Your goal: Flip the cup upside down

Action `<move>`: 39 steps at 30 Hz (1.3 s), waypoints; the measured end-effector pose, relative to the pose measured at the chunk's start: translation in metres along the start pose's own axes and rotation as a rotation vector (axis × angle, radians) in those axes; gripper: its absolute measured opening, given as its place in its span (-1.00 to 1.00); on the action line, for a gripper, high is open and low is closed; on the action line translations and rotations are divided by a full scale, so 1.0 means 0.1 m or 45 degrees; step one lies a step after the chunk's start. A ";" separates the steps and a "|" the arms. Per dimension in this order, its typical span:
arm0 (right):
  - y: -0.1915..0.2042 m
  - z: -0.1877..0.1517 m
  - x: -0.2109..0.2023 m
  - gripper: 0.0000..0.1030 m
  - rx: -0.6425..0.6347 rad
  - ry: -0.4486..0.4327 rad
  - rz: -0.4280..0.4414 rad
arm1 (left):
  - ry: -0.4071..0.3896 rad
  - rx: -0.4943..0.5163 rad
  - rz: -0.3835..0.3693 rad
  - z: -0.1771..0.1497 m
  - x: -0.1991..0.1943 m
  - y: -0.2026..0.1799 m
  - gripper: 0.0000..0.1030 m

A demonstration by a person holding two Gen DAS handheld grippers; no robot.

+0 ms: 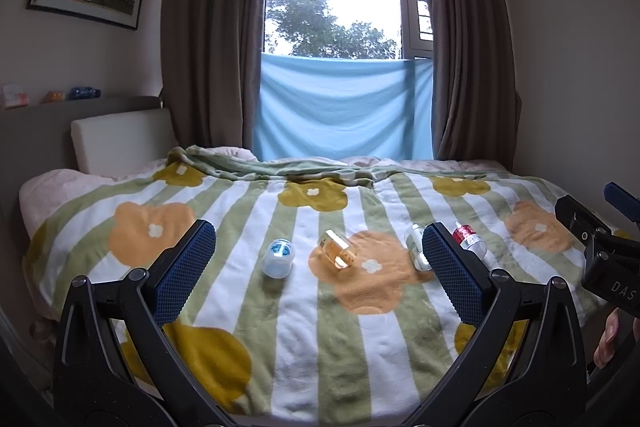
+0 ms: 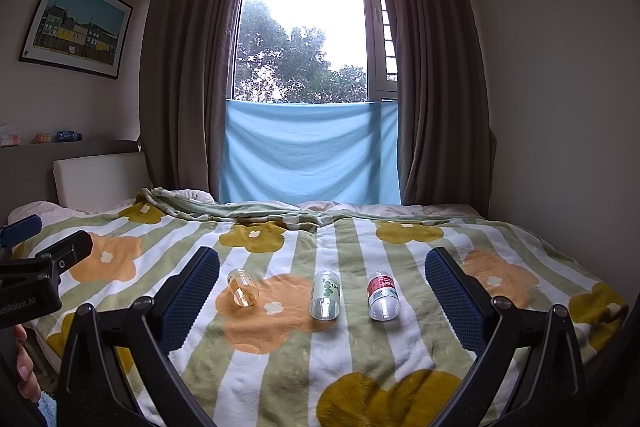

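Several small cups lie on their sides in a row on the flowered blanket [image 1: 320, 327]. From the left: a white cup with a blue mark [image 1: 278, 257], an amber clear cup [image 1: 337, 249], a clear cup with green print [image 1: 416, 251], and a clear cup with a red label [image 1: 469, 240]. The right wrist view shows the amber cup [image 2: 243, 287], the green one [image 2: 325, 295] and the red one [image 2: 383, 295]. My left gripper [image 1: 316, 271] is open and empty, short of the cups. My right gripper [image 2: 322, 301] is open and empty, also short of them.
The bed fills the foreground, with the blanket [image 2: 360, 367] over it. A white headboard cushion [image 1: 120, 139] stands at the back left. Brown curtains [image 1: 212, 39] and a blue cloth [image 1: 344, 107] hang at the window behind. A wall stands close on the right.
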State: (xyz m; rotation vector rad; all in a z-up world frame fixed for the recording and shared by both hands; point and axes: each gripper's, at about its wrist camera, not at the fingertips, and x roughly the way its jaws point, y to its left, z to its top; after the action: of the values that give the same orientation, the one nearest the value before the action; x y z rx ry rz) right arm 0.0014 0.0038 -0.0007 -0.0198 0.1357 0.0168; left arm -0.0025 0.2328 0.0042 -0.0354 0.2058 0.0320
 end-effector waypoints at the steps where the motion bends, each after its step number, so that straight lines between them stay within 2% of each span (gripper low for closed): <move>1: 0.01 -0.01 0.01 0.99 0.000 0.001 0.000 | 0.000 -0.001 -0.001 0.00 0.00 0.00 1.00; 17: 0.01 -0.04 0.01 0.99 0.003 0.000 0.001 | 0.022 -0.045 0.000 -0.03 0.02 0.11 1.00; 28: 0.01 -0.14 0.08 0.99 -0.020 0.021 -0.013 | 0.073 -0.087 -0.003 -0.05 0.20 0.13 1.00; 34: -0.06 -0.14 0.22 0.99 -0.018 0.048 -0.017 | 0.135 -0.090 0.012 0.00 0.47 0.12 1.00; 39: -0.12 -0.22 0.39 0.99 -0.012 0.073 0.004 | 0.213 -0.048 0.003 0.15 1.00 0.11 1.00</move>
State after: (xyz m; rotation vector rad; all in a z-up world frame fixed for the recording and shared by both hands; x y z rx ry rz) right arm 0.0368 -0.0085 -0.0275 -0.0293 0.1932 0.0203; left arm 0.0975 0.2468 -0.0019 -0.0753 0.3728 0.0349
